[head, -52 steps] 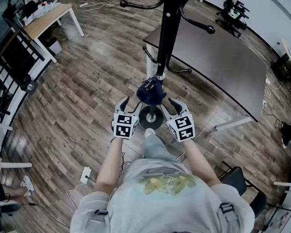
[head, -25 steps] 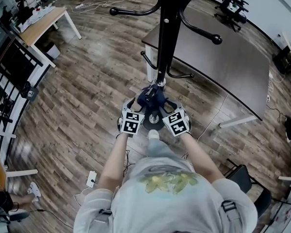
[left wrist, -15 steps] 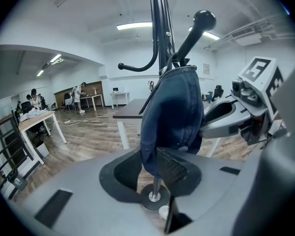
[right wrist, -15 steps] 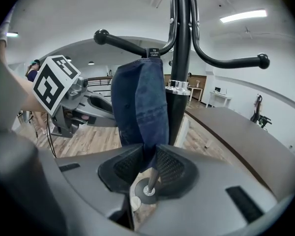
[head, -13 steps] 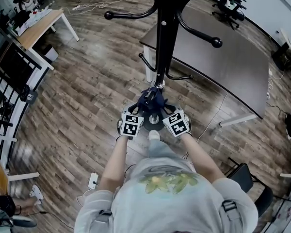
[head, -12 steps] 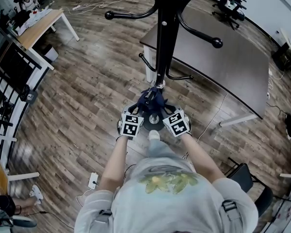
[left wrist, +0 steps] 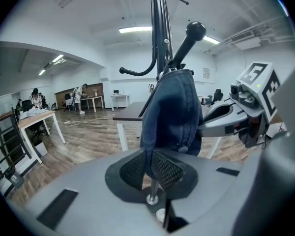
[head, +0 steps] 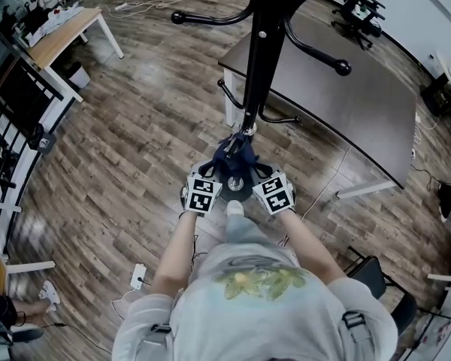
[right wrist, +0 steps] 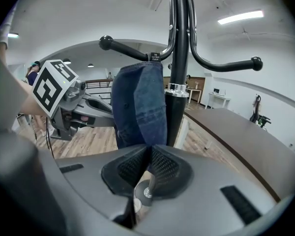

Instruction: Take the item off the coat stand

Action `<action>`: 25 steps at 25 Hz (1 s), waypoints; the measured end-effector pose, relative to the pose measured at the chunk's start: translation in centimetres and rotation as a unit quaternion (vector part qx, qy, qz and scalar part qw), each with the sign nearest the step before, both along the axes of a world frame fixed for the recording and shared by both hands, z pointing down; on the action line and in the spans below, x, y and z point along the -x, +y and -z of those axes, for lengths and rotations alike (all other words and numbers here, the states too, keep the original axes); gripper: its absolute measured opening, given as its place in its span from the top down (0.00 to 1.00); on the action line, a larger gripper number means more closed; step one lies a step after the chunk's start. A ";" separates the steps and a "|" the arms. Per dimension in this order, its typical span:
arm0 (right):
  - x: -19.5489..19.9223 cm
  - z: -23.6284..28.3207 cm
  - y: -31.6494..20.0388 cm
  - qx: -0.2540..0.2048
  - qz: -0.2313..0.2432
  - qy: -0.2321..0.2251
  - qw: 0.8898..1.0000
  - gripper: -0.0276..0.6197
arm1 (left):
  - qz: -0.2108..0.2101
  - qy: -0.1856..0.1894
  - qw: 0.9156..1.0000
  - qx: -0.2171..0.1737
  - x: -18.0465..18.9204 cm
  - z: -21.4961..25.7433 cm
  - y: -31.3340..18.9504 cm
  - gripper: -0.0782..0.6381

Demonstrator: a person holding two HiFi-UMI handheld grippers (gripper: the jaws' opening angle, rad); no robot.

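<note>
Since the earlier frames, both grippers have come in from either side of the cap and their jaws have just been closing, with cloth between them.

Head view: the left gripper (head: 215, 173) and the right gripper (head: 254, 173) sit close together on the dark blue cap (head: 234, 153). The cap hangs low on the coat stand (head: 260, 59), just above its base.

Left gripper view: the jaws are together and pinch the lower edge of the cap (left wrist: 173, 113). The cap hangs below a peg (left wrist: 186, 44) that has a ball end. Its long axis is upright, with the top caught at the stand and the free edge pointing down to the gripper.

Right gripper view: these jaws are also clamped on the hem of the cap (right wrist: 139, 106), which hangs just beside the pole.

I judge the grasp step is finished. The next move calls for raising the cap until it is free of the peg and then drawing it toward the person, both grippers together so the cloth does not slip.
</note>
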State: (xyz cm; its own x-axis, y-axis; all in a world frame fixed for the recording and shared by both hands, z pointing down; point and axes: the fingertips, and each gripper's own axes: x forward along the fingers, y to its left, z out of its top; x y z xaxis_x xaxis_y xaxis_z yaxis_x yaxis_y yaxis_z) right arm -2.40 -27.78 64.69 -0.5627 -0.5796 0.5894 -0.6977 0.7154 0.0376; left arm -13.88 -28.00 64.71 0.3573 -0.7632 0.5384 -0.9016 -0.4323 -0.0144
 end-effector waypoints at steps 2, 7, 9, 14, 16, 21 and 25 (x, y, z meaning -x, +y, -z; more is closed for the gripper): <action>-0.1 0.1 0.1 -0.004 0.000 -0.001 1.000 0.93 | 0.003 0.003 1.000 -0.003 0.0 0.1 0.2 0.85; -0.1 0.5 0.6 -0.011 0.002 -0.002 1.000 0.93 | 0.012 0.005 1.000 -0.002 0.0 0.7 0.9 0.85; -0.1 0.8 0.8 -0.015 0.003 -0.004 1.000 0.93 | 0.014 0.007 1.000 -0.006 -0.1 1.0 1.1 0.85; -0.1 1.5 1.1 -0.024 0.004 -0.008 1.000 0.93 | 0.019 0.009 1.000 -0.013 0.0 1.7 1.5 0.85; 0.0 2.1 1.3 -0.026 0.004 -0.013 1.000 0.93 | 0.021 0.009 1.000 -0.018 0.0 2.1 1.8 0.85; 0.0 2.4 1.8 -0.036 0.003 -0.018 0.999 0.93 | 0.019 0.003 0.999 -0.027 0.0 2.6 2.5 0.85; 0.1 2.5 2.3 -0.039 0.004 -0.019 0.999 0.93 | 0.024 0.005 0.999 -0.029 0.2 2.6 3.1 0.85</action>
State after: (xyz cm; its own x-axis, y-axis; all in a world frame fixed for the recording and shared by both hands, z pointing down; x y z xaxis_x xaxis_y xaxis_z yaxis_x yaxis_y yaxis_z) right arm -2.50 -25.51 62.17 -0.5885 -0.6181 0.5211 -0.6942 0.7167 0.0662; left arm -14.10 -24.94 62.06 0.3250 -0.8087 0.4903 -0.9213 -0.3879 -0.0291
